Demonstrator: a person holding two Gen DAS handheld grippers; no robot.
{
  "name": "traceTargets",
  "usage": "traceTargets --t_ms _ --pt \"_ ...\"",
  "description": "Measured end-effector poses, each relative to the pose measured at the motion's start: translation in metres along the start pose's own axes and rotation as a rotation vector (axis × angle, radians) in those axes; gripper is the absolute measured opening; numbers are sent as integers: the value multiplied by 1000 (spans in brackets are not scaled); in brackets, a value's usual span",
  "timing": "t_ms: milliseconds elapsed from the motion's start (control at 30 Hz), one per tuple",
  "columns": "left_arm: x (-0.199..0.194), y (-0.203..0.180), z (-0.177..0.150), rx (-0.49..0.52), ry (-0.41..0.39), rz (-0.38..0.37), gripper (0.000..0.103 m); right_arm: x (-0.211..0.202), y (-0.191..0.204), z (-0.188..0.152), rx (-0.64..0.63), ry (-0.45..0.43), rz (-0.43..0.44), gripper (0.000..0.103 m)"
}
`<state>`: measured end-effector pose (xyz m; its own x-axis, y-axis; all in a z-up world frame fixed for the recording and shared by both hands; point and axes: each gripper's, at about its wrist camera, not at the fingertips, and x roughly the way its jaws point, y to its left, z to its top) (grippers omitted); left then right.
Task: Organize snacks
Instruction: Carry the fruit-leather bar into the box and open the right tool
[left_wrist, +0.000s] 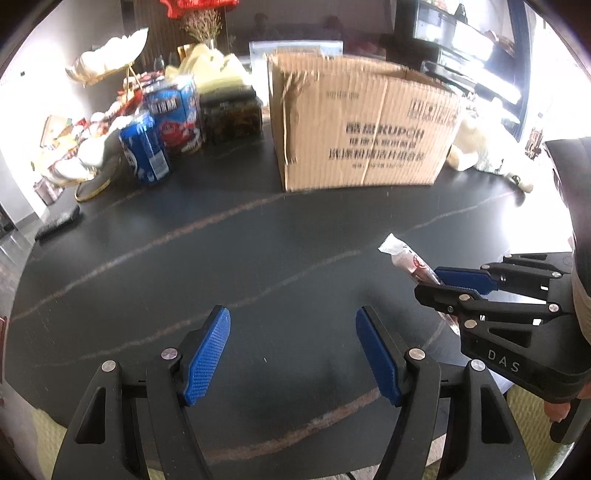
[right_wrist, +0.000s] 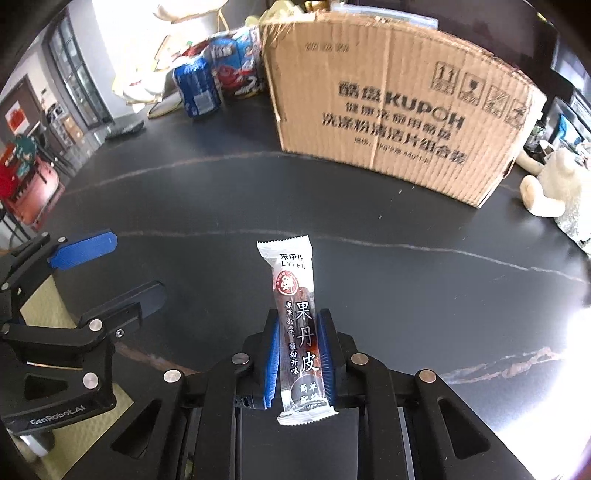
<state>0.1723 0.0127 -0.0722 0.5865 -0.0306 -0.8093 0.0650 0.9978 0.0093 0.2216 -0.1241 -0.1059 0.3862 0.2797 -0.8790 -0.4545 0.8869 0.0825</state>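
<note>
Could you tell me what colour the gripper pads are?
Blue, textured pads on black jaws; left wrist view shows them best.

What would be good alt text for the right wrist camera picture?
The right hand-held gripper is shut on a long snack bar in a clear and white wrapper, held above a dark table. A brown cardboard box stands behind it, blue snack packages to its left, and the open left hand-held gripper at the left edge.
</note>
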Motion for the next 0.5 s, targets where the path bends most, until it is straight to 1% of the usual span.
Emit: traceTargets --t_ms 267,500 --pt "-21 4 25 32 -80 24 70 -28 -3 17 26 -94 -35 21" --pt "-37 5 52 47 -128 3 70 -53 -6 40 53 -171 -43 21"
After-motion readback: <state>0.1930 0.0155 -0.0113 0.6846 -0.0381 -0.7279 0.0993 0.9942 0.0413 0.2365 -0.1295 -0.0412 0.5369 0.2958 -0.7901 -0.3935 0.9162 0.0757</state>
